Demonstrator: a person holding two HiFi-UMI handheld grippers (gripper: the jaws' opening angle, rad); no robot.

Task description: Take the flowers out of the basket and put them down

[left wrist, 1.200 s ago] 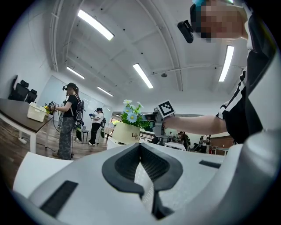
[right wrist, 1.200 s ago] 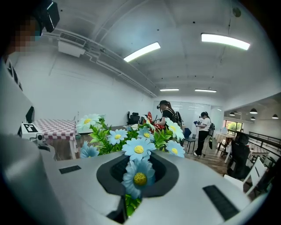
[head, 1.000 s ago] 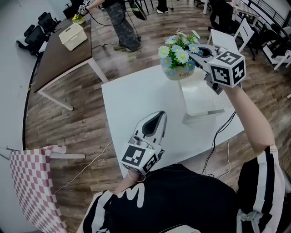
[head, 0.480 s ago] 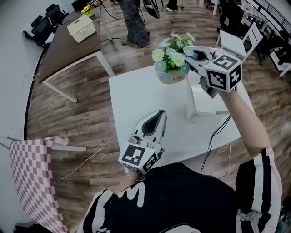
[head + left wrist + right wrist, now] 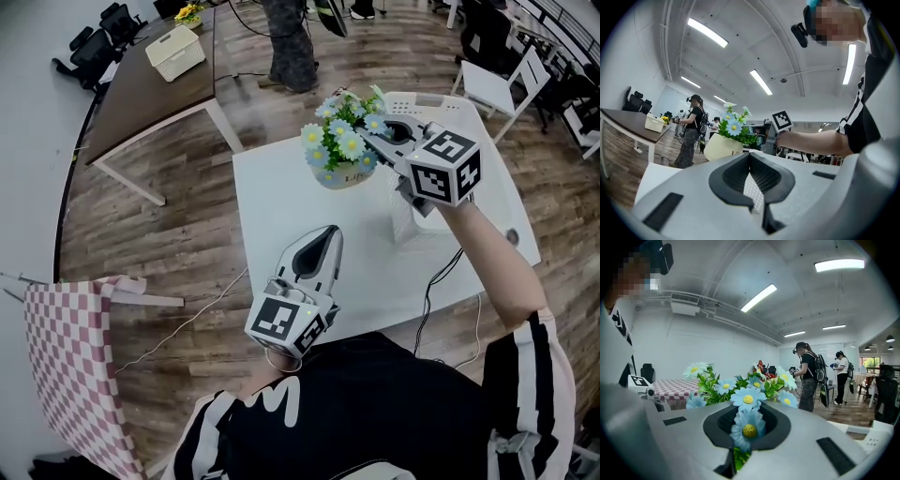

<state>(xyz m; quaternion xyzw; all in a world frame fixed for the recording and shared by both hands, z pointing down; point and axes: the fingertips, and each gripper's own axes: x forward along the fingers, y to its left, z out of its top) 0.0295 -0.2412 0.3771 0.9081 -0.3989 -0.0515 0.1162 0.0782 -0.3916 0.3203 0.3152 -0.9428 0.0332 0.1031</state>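
Note:
A bunch of blue and white artificial flowers [image 5: 339, 141] in a cream pot [image 5: 345, 175] hangs in the air above the white table [image 5: 281, 216], just left of the white basket [image 5: 448, 105]. My right gripper [image 5: 377, 141] is shut on the flowers' leafy stems; in the right gripper view the flowers [image 5: 747, 399] fill the space over its jaws [image 5: 747, 414]. My left gripper [image 5: 323, 239] rests low near the table's front edge, shut with nothing in it. From the left gripper [image 5: 750, 158] I see the flowers [image 5: 733, 126] and pot [image 5: 722, 146] raised ahead.
A brown table [image 5: 150, 103] with a white box [image 5: 174, 52] stands at the back left, and a person [image 5: 291, 47] is next to it. A pink checkered cloth [image 5: 75, 366] lies at the left. White chairs [image 5: 497, 84] stand at the right. A cable [image 5: 441, 281] hangs off the table's front.
My right gripper has carried the potted flowers leftward, away from the basket and over the open tabletop. The left gripper has stayed where it was.

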